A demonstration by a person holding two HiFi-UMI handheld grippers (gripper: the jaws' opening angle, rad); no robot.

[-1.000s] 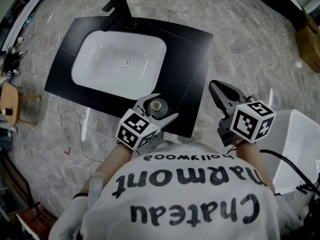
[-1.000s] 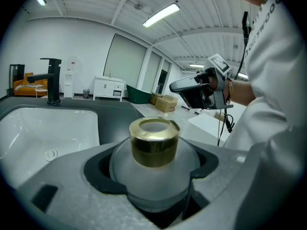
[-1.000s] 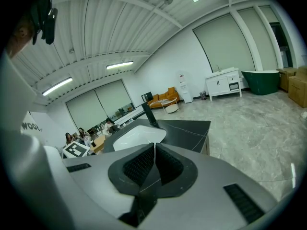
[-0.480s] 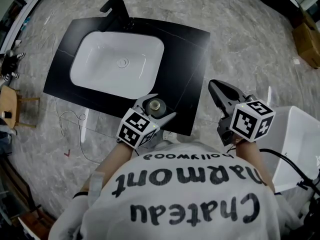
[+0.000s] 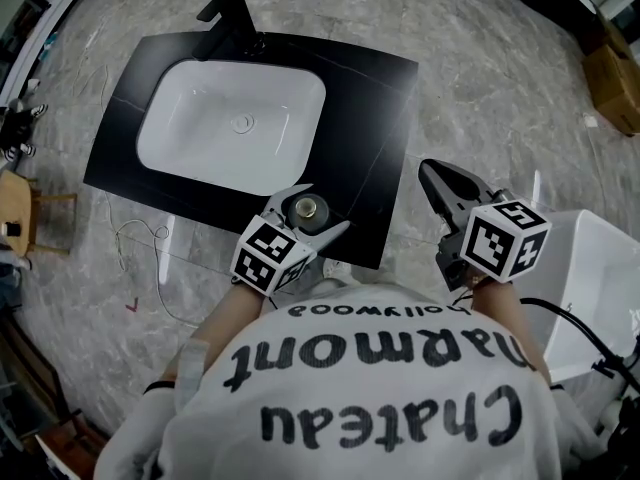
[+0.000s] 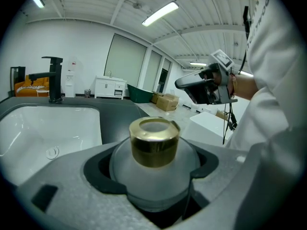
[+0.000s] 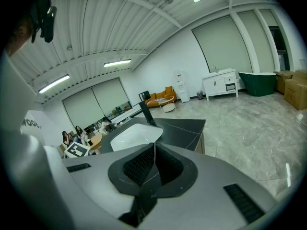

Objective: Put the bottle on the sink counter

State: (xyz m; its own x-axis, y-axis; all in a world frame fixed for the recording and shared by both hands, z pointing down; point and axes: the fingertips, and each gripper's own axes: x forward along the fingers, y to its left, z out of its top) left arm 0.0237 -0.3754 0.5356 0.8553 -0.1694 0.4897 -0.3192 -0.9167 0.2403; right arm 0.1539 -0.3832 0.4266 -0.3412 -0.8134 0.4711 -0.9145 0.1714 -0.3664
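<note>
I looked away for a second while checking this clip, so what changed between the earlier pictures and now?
Nothing visibly changed. The left gripper still grips the gold-capped bottle over the near edge of the sink counter. The right gripper stays shut and empty, off to the counter's right. Only the head view's framing drifted slightly.
</note>
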